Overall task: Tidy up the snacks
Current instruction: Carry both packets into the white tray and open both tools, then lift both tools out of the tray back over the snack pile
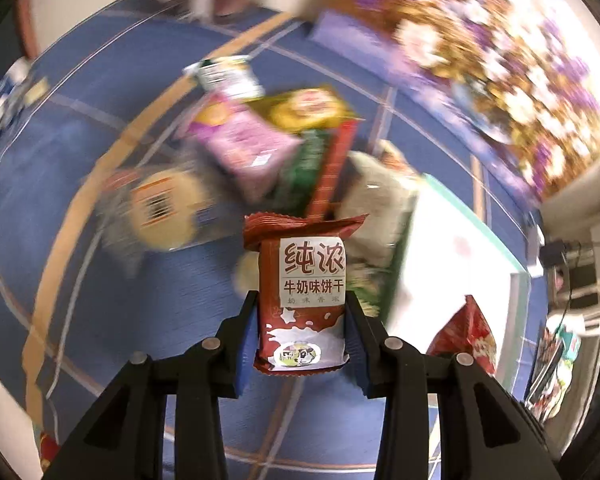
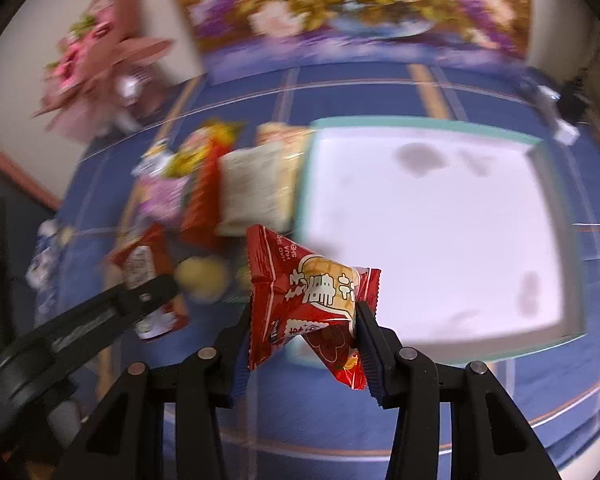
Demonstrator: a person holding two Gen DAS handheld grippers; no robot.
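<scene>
My left gripper point(image 1: 302, 304) is shut on a brown milk-biscuit packet point(image 1: 304, 300) and holds it upright above the blue tablecloth. My right gripper point(image 2: 302, 312) is shut on a red snack packet point(image 2: 312, 304), held above the near-left corner of a white tray with a teal rim point(image 2: 556, 204). The tray point(image 1: 476, 220) also shows at the right in the left wrist view, with the red packet point(image 1: 468, 336) over it. The left gripper and its packet point(image 2: 140, 264) show at the left in the right wrist view.
A blurred pile of snacks lies left of the tray: a purple packet point(image 1: 244, 140), a yellow one point(image 1: 308, 108), a green-red one point(image 1: 320, 168), a beige one point(image 2: 256, 188), a round biscuit pack point(image 1: 164, 208). A floral painting point(image 2: 340, 0) and pink flowers point(image 2: 96, 52) stand at the back.
</scene>
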